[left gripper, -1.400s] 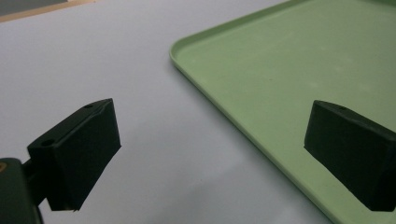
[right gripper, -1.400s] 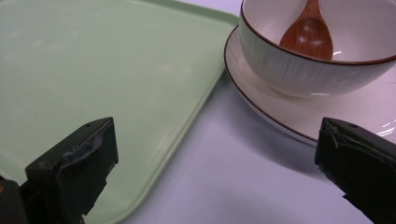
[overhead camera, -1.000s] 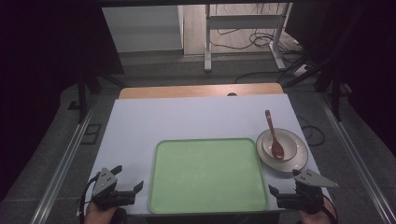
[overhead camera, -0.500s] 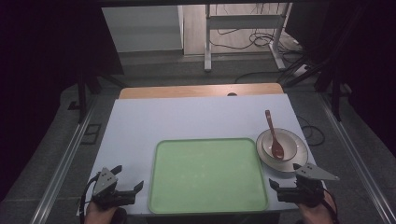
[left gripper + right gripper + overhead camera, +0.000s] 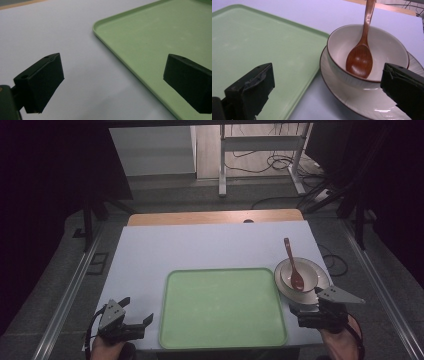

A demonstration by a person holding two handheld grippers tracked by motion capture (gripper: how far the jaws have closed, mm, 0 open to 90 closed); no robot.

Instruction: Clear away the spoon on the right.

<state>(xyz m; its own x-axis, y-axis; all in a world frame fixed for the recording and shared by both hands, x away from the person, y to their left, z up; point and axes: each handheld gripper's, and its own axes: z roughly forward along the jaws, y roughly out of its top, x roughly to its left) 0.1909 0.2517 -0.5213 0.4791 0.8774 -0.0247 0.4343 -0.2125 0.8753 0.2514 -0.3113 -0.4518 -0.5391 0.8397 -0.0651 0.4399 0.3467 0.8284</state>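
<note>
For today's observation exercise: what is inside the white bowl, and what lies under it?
Inside the bowl rests a brown wooden spoon, handle leaning over the far rim. Under it sits a white plate; the plate's centre is covered by the bowl.

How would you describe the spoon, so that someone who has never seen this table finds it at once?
Start from the large green tray in the middle of the white table. Just beyond its right edge a cream bowl sits on a matching plate. The spoon rests in that bowl, its handle pointing away from the person; it is the only brown wooden thing there.
</note>
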